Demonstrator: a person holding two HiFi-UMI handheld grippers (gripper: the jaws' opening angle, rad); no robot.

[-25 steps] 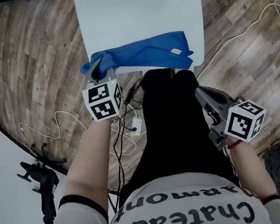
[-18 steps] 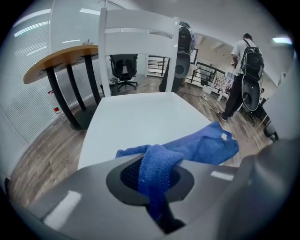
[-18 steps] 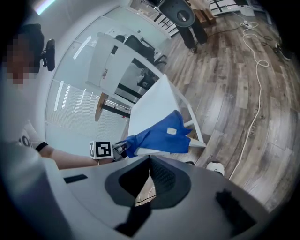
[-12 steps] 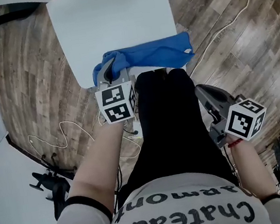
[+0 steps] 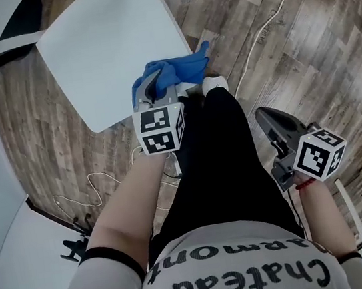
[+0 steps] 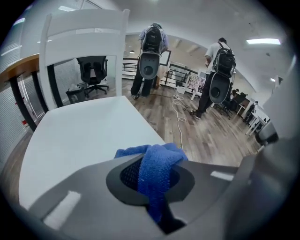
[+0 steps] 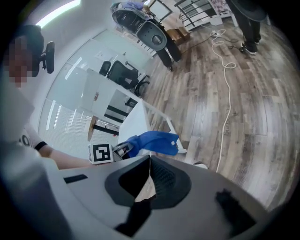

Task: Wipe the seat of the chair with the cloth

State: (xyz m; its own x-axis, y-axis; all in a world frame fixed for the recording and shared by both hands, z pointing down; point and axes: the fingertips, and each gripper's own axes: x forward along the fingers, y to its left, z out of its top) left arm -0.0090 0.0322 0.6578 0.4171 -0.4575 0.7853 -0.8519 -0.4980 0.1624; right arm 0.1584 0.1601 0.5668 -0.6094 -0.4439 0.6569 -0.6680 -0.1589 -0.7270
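The white chair seat [image 5: 109, 47] lies ahead of me, its slatted back [image 6: 84, 35] rising at the far side. My left gripper [image 5: 156, 91] is shut on the blue cloth [image 5: 173, 71], which bunches between its jaws [image 6: 157, 171] at the seat's near right corner and hangs off the edge. The cloth [image 7: 152, 140] also shows in the right gripper view, trailing from the left gripper [image 7: 123, 149]. My right gripper [image 5: 266, 119] hangs low beside my right leg, away from the chair, jaws closed on nothing [image 7: 149, 180].
Wood floor surrounds the chair. A white cable [image 5: 264, 23] snakes across the floor at the right, thin cables [image 5: 93, 187] at the left. Two people with backpacks [image 6: 152, 47] stand beyond the chair. A desk and office chair [image 6: 93, 70] sit behind the chair back.
My left gripper has dragged the cloth from the seat's front edge to its near right corner, where it now bunches and hangs off. The head view swung, shifting the chair left. The right gripper stayed put.
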